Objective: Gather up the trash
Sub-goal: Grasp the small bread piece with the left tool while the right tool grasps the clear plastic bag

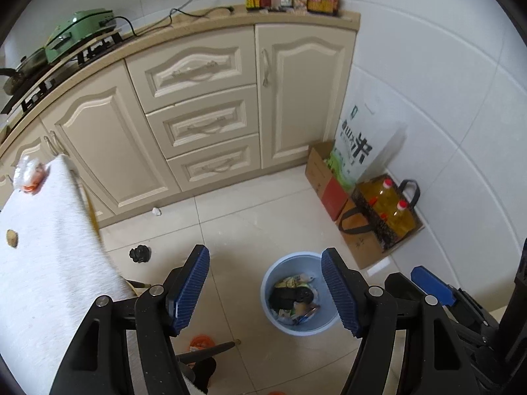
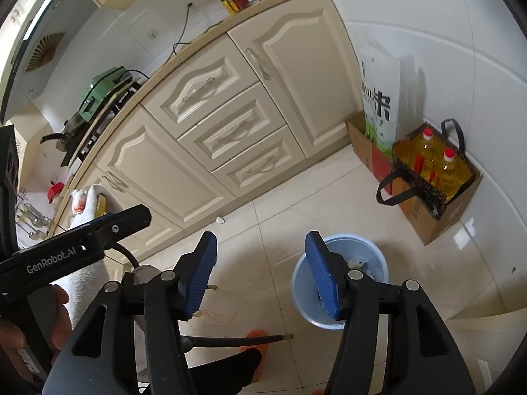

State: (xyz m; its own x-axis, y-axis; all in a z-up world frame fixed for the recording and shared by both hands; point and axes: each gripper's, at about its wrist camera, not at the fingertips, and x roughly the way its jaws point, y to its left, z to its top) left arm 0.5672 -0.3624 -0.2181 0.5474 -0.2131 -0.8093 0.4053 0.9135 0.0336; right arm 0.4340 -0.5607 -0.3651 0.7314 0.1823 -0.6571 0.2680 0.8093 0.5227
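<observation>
Left gripper [image 1: 266, 291]: we held it pointed downward, blue ribbed pads [image 1: 191, 288] spread wide, nothing between them. Right gripper [image 2: 262, 276]: we held it likewise angled down, jaws parted, pads [image 2: 321, 276] bare. Left hand [image 2: 19, 339]: wrapped around its gripper's handle, seen at the right camera's lower-left edge.

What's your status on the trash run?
Both claws, left and right, open, empty. Blue bin holds trash. Black scrap, white wad loose on floor.
</observation>
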